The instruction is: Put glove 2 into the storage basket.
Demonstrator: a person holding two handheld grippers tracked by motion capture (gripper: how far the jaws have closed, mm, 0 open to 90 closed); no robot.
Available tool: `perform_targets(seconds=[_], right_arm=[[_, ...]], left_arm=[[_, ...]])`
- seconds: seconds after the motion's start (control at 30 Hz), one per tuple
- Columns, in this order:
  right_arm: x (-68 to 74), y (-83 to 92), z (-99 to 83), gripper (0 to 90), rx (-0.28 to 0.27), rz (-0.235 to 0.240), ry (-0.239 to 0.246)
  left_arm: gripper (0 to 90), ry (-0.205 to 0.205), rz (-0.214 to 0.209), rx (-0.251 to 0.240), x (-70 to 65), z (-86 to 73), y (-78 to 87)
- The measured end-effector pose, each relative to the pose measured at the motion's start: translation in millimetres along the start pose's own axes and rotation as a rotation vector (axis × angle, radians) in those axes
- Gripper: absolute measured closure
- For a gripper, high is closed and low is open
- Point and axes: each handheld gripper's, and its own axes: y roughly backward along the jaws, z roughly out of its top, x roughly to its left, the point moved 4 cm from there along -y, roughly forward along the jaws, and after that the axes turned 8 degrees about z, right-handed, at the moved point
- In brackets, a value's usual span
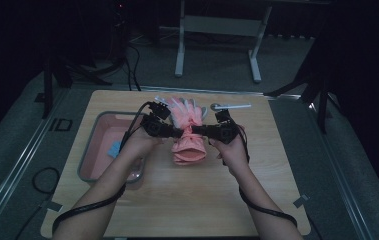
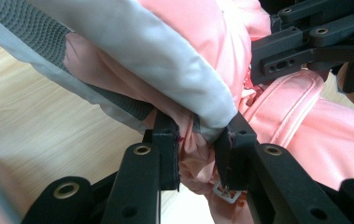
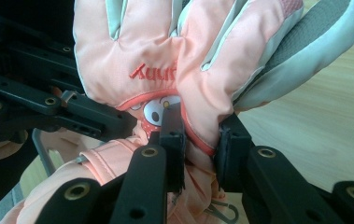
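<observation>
A pink padded glove (image 1: pixel 189 131) with pale grey trim hangs above the wooden table (image 1: pixel 187 200), fingers pointing to the far side. My left gripper (image 1: pixel 179 133) pinches its narrow wrist from the left, my right gripper (image 1: pixel 197 131) from the right. In the left gripper view my left gripper (image 2: pixel 198 142) is shut on bunched pink fabric of the glove (image 2: pixel 277 112), with the right gripper (image 2: pixel 305 46) beyond it. In the right gripper view my right gripper (image 3: pixel 199 135) is shut on the glove (image 3: pixel 132 42) at its wrist, beside a cartoon face, and the left gripper (image 3: pixel 95 116) grips from the left.
A grey tub (image 1: pixel 88 150) with a pink inside stands on the left of the table, with a small blue thing (image 1: pixel 114 149) in it. A white tool (image 1: pixel 232 106) lies at the table's far edge. A desk frame (image 1: pixel 217 45) stands on the floor beyond.
</observation>
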Motion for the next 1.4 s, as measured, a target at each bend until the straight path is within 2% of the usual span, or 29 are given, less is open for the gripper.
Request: perform_targets(seconds=[0.33,0.47,0.77,0.87,0.97,1.07,1.2,1.23,1.27,1.3,1.4], right_arm=[[28.7,-35.0,14.6,75.8,0.005,0.066,0.015],[44.2,-54.9,18.5,75.9,0.008,0.086,0.018],[84.9,-104.0,32.5,75.8,0.024,0.138,0.048],[96.3,-123.5,33.3,75.8,0.036,0.152,0.057],[102.3,-144.0,27.2,75.7,0.048,0.168,0.052],[102.2,-163.3,17.5,75.7,0.071,0.159,0.043],[94.3,-184.9,1.8,75.6,0.109,0.151,0.011],[94.3,-184.9,1.8,75.6,0.109,0.151,0.011],[92.4,-189.5,-2.5,75.5,0.122,0.144,0.012],[88.5,-197.8,-11.0,75.2,0.152,0.129,0.005],[84.2,-203.9,-19.2,74.5,0.187,0.109,0.011]], left_arm=[[72.6,0.028,0.034,0.018,32.2,-15.8,37.4],[72.6,0.028,0.055,0.039,47.7,-25.4,55.7],[72.6,0.062,0.126,0.051,84.6,-50.4,99.5],[72.6,0.058,0.152,0.076,97.0,-61.9,108.6],[72.6,0.064,0.167,0.108,109.1,-75.3,109.0],[72.6,0.081,0.161,0.138,120.8,-89.2,100.0],[72.5,0.098,0.148,0.176,132.8,-107.6,82.9],[72.5,0.098,0.148,0.176,132.8,-107.6,82.9],[72.5,0.106,0.141,0.198,136.6,-116.6,73.4],[72.5,0.113,0.137,0.203,137.4,-119.9,69.6],[72.4,0.122,0.126,0.218,138.8,-128.3,59.8]])
